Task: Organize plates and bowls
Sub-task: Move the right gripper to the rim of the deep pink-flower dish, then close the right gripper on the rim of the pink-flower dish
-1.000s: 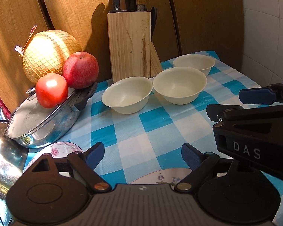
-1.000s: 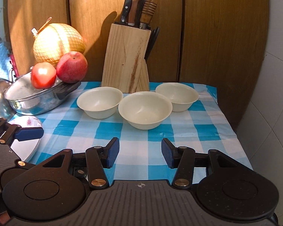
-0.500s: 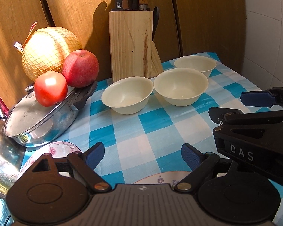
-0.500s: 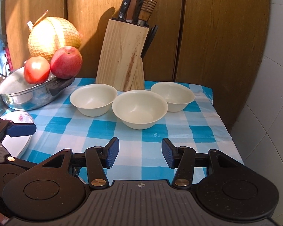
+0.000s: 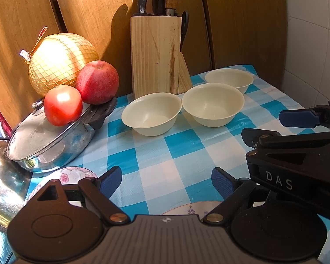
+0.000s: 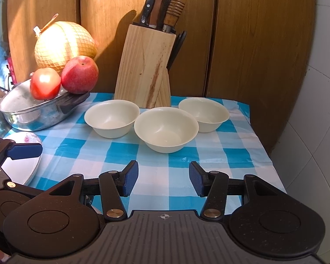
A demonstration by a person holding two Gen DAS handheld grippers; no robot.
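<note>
Right wrist view showed three bowls (image 6: 166, 129) before the knife block (image 6: 144, 66); two plates (image 5: 74, 173) were half hidden; both tools (image 6: 162, 178) (image 5: 166, 180) gaped empty.

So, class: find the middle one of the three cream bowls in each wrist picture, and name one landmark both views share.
Left wrist view: the middle bowl sits right of centre, between the other two bowls.
Right wrist view: the middle bowl sits at the centre, nearest the camera, just ahead of the open right gripper.
Shared landmark: the wooden knife block behind the bowls.

Cream bowls (image 6: 166, 129), blue-checked cloth (image 6: 211, 154)
</note>
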